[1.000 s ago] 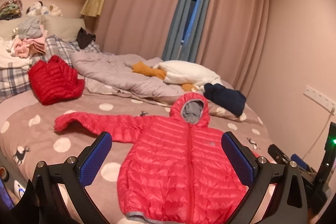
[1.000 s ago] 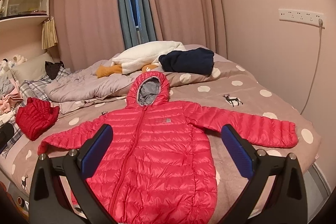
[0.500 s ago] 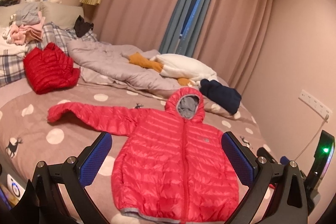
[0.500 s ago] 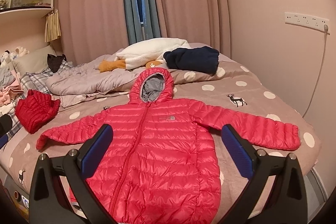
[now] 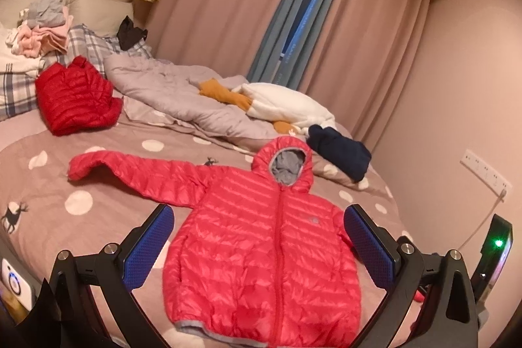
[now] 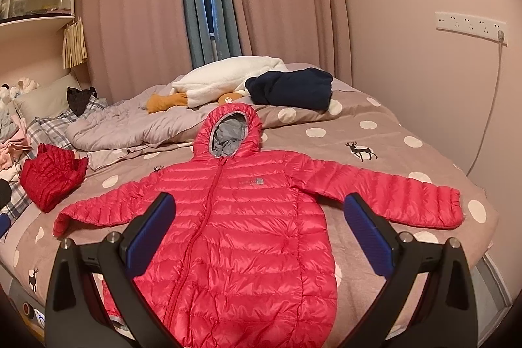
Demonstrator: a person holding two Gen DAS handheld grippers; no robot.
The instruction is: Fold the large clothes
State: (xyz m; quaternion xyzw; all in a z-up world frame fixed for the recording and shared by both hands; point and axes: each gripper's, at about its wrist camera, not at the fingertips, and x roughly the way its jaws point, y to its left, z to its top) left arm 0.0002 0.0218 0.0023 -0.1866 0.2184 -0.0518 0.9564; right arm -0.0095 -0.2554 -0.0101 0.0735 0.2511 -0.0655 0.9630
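A red hooded puffer jacket (image 5: 261, 250) lies flat and face up on the dotted bed cover (image 5: 42, 194), zipped, with both sleeves spread out. It also shows in the right wrist view (image 6: 241, 227), with its right sleeve (image 6: 391, 194) reaching the bed's right edge. My left gripper (image 5: 257, 250) is open and empty, held above the jacket's body. My right gripper (image 6: 257, 234) is open and empty, also above the jacket's body. Neither touches the cloth.
A folded darker red jacket (image 5: 75, 100) lies at the left. A grey quilt (image 5: 176, 93), a white and orange plush (image 5: 284, 103) and a navy garment (image 5: 339, 152) lie behind the hood. Piled clothes (image 5: 39, 28) sit on the pillows. A wall (image 6: 440, 87) runs along the right.
Both grippers have drawn back and up from the bed, so more of the jacket shows. The jacket has not moved. Both stay open.
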